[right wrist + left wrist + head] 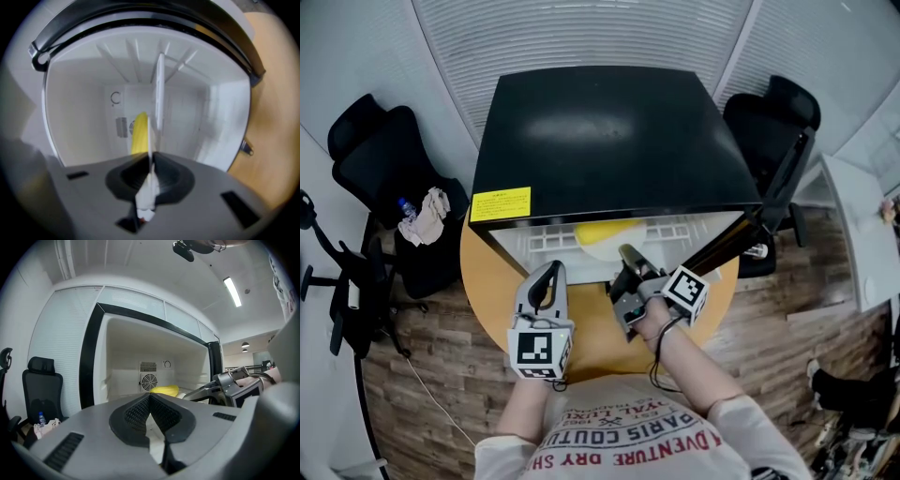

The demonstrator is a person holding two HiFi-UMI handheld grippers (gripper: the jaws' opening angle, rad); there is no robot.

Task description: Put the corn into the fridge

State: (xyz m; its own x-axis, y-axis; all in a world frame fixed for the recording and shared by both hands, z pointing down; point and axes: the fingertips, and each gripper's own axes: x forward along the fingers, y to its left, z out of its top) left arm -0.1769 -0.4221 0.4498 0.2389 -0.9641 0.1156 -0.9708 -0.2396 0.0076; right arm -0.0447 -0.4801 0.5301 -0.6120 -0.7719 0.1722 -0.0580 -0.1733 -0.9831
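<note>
The yellow corn (609, 232) (165, 390) (138, 133) lies on a thin white plate (598, 249) (149, 136) just inside the open black fridge (600, 131) (89, 357), whose inside is white. My right gripper (628, 253) (151, 157) reaches into the fridge mouth, turned on its side, with the jaws shut on the plate's near rim. My left gripper (551, 272) (150, 397) hovers over the table in front of the fridge, shut and empty, pointing at the opening.
The fridge stands on a round wooden table (591, 328). Its black door (741, 234) hangs open at the right. A black office chair (384, 178) with a cloth and a bottle stands left; another chair (778, 122) stands right. A white shelf bar (160, 89) crosses inside the fridge.
</note>
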